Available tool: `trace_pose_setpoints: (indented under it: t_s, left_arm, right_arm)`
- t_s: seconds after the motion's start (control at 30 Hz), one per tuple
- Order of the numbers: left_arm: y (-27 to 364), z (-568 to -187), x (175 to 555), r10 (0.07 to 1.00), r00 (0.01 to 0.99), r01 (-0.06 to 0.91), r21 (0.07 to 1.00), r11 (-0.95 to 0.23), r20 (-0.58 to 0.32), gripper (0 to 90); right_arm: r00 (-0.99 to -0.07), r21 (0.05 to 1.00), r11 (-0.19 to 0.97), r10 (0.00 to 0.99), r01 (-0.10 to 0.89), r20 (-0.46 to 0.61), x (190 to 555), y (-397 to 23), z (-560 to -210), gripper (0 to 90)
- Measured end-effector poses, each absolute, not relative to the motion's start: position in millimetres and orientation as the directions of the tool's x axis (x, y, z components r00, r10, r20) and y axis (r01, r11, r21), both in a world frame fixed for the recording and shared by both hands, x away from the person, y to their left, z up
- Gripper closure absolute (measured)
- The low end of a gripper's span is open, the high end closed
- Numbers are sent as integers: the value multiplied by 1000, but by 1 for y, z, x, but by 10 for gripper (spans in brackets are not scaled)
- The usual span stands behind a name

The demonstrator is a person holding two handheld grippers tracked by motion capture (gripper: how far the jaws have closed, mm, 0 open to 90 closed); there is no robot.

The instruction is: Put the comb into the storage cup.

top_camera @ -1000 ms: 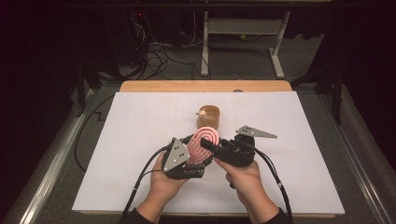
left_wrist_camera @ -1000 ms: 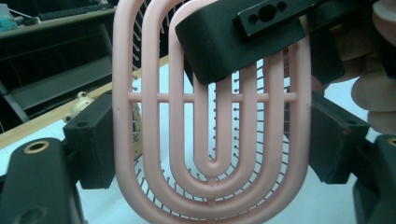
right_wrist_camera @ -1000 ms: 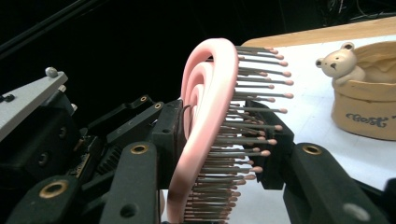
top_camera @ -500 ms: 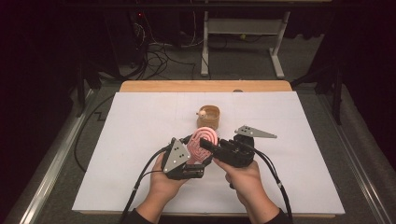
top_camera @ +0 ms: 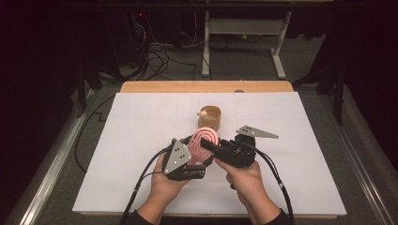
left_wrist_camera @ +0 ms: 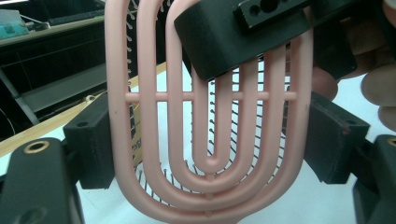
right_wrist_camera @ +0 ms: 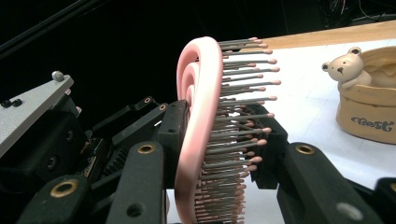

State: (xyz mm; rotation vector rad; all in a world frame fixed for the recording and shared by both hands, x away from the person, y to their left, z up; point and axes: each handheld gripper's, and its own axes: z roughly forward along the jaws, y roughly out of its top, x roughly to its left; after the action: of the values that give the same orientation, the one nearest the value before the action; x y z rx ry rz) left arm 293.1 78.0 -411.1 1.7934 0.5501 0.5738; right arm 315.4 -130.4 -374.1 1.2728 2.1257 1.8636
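Note:
A pink vented hairbrush [top_camera: 202, 140] is held upright above the white sheet, between my two grippers. In the left gripper view, the left gripper [left_wrist_camera: 210, 140] has its jaws against the two side edges of the brush head [left_wrist_camera: 154, 140]. In the high view the left gripper [top_camera: 198, 155] reaches in from the lower left. The right gripper [top_camera: 207, 143] comes in from the right. The right gripper [right_wrist_camera: 217, 140] is shut across the thickness of the brush [right_wrist_camera: 198, 116], one jaw on the back and one on the bristles.
A tan cup with a small bear [top_camera: 210, 117] stands on the white sheet [top_camera: 141, 122] just behind the brush, also in the right gripper view [right_wrist_camera: 369, 102]. The wooden table edge [top_camera: 206, 86] runs along the back. Cables and a metal stand [top_camera: 206, 42] sit on the floor beyond.

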Motion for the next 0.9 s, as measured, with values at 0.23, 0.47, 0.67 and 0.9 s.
trace_pose_setpoints:
  t_s: [0.23, 0.47, 0.67, 0.9]
  left_arm:
    - [78, -412, 294, 616, 783, 91, 961, -259, 92, 179]
    - [79, -411, 294, 606, 792, 96, 964, -246, 76, 179]
    - [80, -412, 296, 596, 801, 103, 967, -231, 57, 175]
    - [80, -412, 296, 585, 809, 102, 970, -222, 49, 173]
  right_arm:
    - [-668, 844, -53, 585, 534, 460, 315, -131, -374, 651]
    - [-679, 855, -45, 586, 517, 442, 313, -130, -371, 653]
    - [-689, 862, -35, 586, 505, 427, 313, -129, -370, 654]
    - [-698, 869, -28, 582, 494, 416, 313, -129, -369, 656]
